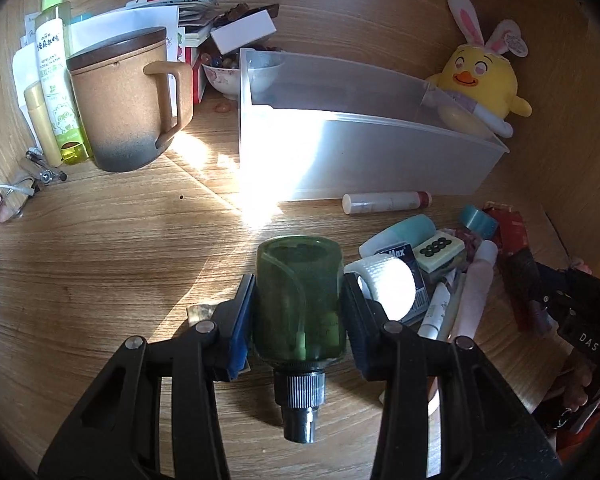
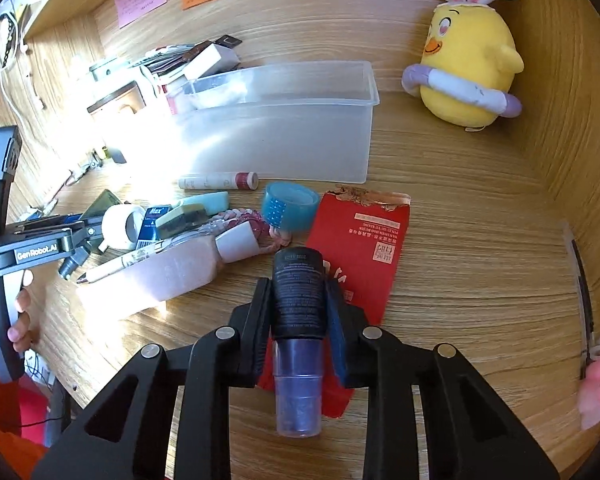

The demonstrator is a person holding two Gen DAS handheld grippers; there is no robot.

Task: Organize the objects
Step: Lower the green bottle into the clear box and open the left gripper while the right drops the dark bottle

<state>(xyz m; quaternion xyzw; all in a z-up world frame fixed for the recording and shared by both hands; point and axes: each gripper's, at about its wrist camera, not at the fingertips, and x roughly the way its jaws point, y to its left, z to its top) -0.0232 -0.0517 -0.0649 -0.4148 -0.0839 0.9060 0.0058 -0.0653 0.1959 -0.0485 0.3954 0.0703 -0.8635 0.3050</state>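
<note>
My left gripper (image 1: 299, 300) held a green bottle (image 1: 300, 300) across its body above the wooden desk (image 1: 100, 248), cap toward the camera; its label was too dim to read. My right gripper (image 2: 298, 300) was clamped narrowly on a black tube (image 2: 298, 292) with a clear bluish cap, over a red envelope (image 2: 364, 232) it partly hid. The small items heaped in a pile (image 2: 188, 228) overlapped too much to tell apart. Behind them stood the translucent bin (image 2: 284, 136), its contents washed out by glare.
</note>
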